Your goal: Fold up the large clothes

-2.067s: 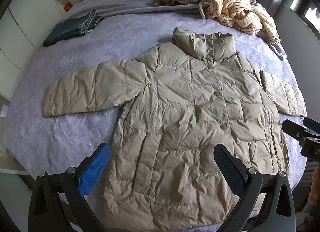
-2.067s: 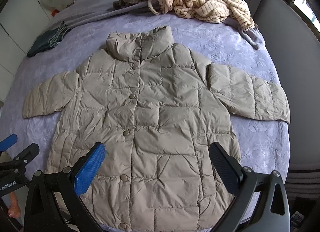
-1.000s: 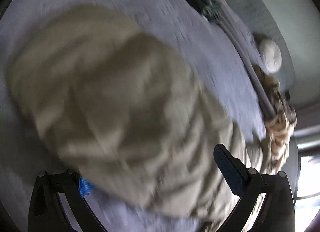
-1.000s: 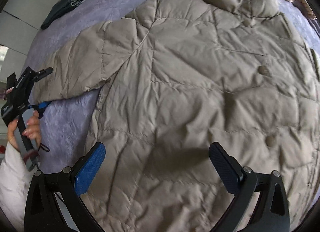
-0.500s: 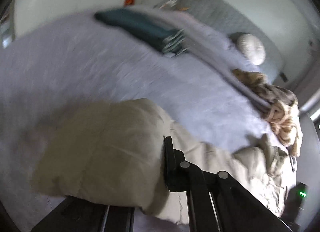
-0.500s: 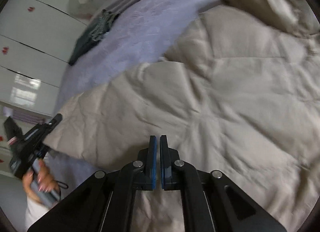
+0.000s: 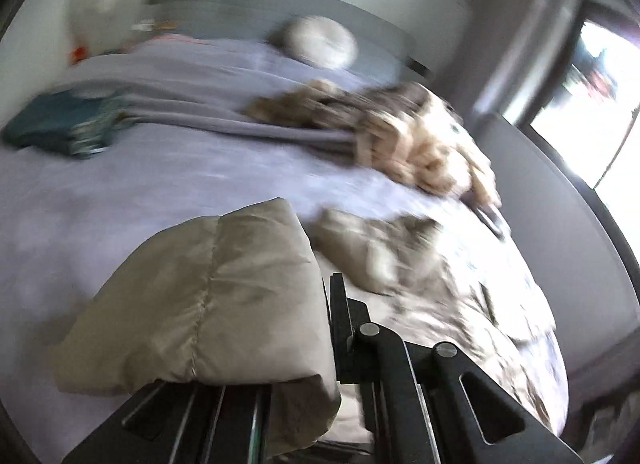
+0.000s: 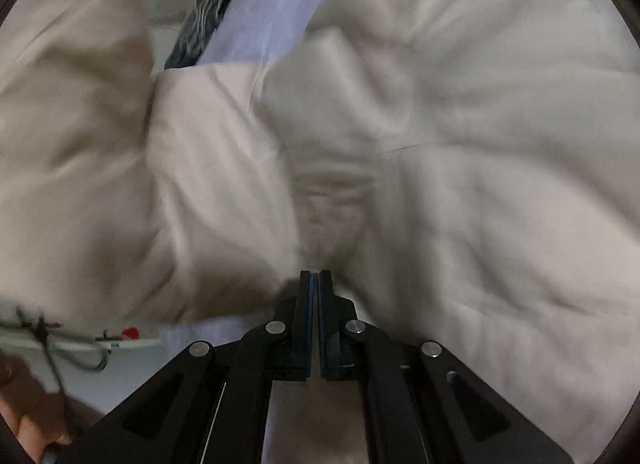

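From the left wrist view, the left gripper (image 7: 326, 328) is clenched on the cuff end of the sleeve (image 7: 208, 300) of the tan puffer jacket (image 7: 420, 284); only one black finger shows, pressed against the quilted fabric, which bulges over and hides the other. The sleeve stands lifted off the lavender bed (image 7: 140, 183), probably so it can be carried inward across the body of the jacket, which lies spread on the near right part of the bed. Farther back lie a folded teal garment (image 7: 60, 127), a heap of striped and brown clothes (image 7: 400, 135) and a round pillow (image 7: 320, 45) against the headboard, all well apart from the jacket and blurred. From the right wrist view, the right gripper (image 8: 315, 288) has its blue-lined fingers pressed nearly together with a pinch of the jacket (image 8: 460, 143) caught at their tips, the cloth puckering toward them. This hold near the shoulder seam likely serves to anchor or raise the fold line while the sleeve comes over. A strip of bedspread (image 8: 272, 11) shows beyond, and part of the person's hand (image 8: 24, 404) shows at the lower left edge.
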`<state>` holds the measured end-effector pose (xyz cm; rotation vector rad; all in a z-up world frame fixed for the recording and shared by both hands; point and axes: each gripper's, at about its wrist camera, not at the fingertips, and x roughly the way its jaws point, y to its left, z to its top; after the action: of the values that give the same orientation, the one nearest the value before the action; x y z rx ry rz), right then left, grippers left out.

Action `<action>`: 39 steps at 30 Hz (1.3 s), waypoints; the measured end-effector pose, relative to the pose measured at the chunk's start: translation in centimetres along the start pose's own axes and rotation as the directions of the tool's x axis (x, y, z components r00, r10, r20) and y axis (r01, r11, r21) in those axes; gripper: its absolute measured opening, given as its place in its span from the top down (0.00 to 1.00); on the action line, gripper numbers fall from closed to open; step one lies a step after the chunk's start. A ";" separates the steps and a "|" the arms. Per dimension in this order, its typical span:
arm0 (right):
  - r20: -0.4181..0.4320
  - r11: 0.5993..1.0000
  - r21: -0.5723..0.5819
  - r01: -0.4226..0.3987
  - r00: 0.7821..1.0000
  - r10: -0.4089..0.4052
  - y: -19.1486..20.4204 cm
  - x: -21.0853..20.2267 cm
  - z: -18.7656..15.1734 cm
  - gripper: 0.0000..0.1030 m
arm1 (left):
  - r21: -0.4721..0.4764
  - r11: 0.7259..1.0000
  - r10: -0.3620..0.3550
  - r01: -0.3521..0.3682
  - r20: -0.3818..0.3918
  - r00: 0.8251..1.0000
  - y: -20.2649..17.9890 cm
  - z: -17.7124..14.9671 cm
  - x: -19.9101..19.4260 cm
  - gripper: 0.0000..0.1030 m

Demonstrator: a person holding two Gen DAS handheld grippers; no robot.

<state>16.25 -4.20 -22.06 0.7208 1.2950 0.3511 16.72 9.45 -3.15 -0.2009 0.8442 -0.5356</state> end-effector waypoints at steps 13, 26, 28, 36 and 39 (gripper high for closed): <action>0.280 0.932 0.275 0.235 0.908 -0.311 -14.2 -20.3 -2.4 0.97 | 0.382 0.920 0.202 -0.086 -0.274 0.940 -14.2 -11.1 17.7 0.84; 0.261 0.940 0.187 0.286 0.908 -0.328 -15.6 -23.3 -2.5 0.96 | 0.326 0.940 0.178 -0.106 -0.200 0.964 -11.3 -9.6 9.9 0.06; 0.262 0.939 0.115 0.324 0.902 -0.343 -13.9 -23.2 -2.4 0.76 | 0.270 0.956 0.170 -0.114 -0.193 0.966 -8.9 -9.0 7.2 0.06; 0.335 0.809 -0.311 0.499 0.854 -0.398 -1.9 -17.5 -0.9 0.27 | -0.026 0.943 0.319 -0.332 -0.213 0.923 4.5 -7.6 3.9 0.06; 0.365 0.650 -0.479 0.590 0.807 -0.464 2.3 -12.9 -0.7 0.27 | -0.093 0.910 0.369 -0.404 -0.266 0.891 8.1 -8.7 5.2 0.06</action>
<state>12.53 -10.19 -11.01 -0.1612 1.0516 0.1538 15.92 13.95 -15.31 -0.0951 1.1334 -0.1203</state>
